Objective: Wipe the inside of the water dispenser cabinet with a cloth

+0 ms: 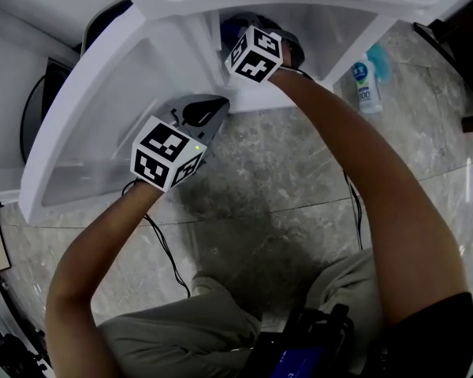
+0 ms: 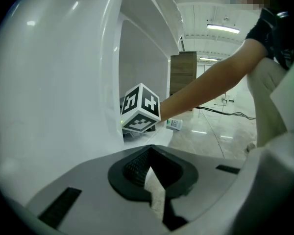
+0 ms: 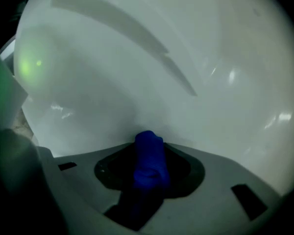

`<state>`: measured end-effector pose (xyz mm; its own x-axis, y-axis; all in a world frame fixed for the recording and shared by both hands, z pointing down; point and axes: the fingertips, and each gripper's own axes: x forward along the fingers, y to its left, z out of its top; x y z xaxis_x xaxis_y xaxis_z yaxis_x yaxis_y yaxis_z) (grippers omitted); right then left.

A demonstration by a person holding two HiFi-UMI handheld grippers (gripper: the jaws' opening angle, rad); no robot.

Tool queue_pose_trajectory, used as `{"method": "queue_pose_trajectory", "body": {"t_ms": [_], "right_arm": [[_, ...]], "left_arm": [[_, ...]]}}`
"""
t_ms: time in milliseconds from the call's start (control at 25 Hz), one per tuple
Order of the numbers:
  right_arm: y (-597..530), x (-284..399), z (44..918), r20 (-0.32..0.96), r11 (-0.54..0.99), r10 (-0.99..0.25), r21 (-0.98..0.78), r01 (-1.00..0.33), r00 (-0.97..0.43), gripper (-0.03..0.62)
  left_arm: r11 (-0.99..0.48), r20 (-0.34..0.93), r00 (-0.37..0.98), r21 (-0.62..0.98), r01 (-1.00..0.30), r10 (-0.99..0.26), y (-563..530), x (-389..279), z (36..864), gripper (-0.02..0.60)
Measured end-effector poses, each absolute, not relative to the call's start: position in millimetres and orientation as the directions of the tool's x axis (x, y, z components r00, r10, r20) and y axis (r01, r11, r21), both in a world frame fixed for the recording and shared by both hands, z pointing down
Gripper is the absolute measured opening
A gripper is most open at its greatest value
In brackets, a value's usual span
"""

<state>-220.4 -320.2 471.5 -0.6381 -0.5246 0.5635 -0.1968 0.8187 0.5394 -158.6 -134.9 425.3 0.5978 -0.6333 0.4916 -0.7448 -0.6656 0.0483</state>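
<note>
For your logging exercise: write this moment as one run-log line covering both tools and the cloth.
left tool: shut, empty, beside cabinet | right tool: shut on blue cloth, inside cabinet

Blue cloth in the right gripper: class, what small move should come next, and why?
Probably press the blue cloth forward onto the white cabinet wall and begin a short sideways stroke. The right gripper is clamped on the cloth inside the cabinet, the wall lies just ahead, and contact cannot be told.
</note>
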Motion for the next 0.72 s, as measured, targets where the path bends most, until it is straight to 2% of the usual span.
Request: {"method": "queue_pose_trajectory", "body": {"t_ms": [120, 280, 720], "right_arm": [[-311.2, -217.0, 471.6, 0.574, 0.835, -0.497, 0.520, -0.180, -0.650, 0.135], [-280.5, -211.5, 476.0, 0.602, 0.844, -0.439, 0.531, -0.076, -0.667, 0.133], [-302.4, -218.2, 486.2, 0.624, 0.812, -0.484, 0.582, -0.048, -0.614, 0.133]], "left_arm": [[-0.670, 0.488, 0.602, 0.045, -0.741, -0.632, -136.0, -155.0, 425.3, 0.006], [-0.673, 0.470, 0.603, 0.026, -0.739, -0.644, -142.8, -146.9, 423.1, 0.006], [-0.681, 0.486, 0.610, 0.041, -0.731, -0.625, -131.5, -144.2, 433.2, 0.006]]}}
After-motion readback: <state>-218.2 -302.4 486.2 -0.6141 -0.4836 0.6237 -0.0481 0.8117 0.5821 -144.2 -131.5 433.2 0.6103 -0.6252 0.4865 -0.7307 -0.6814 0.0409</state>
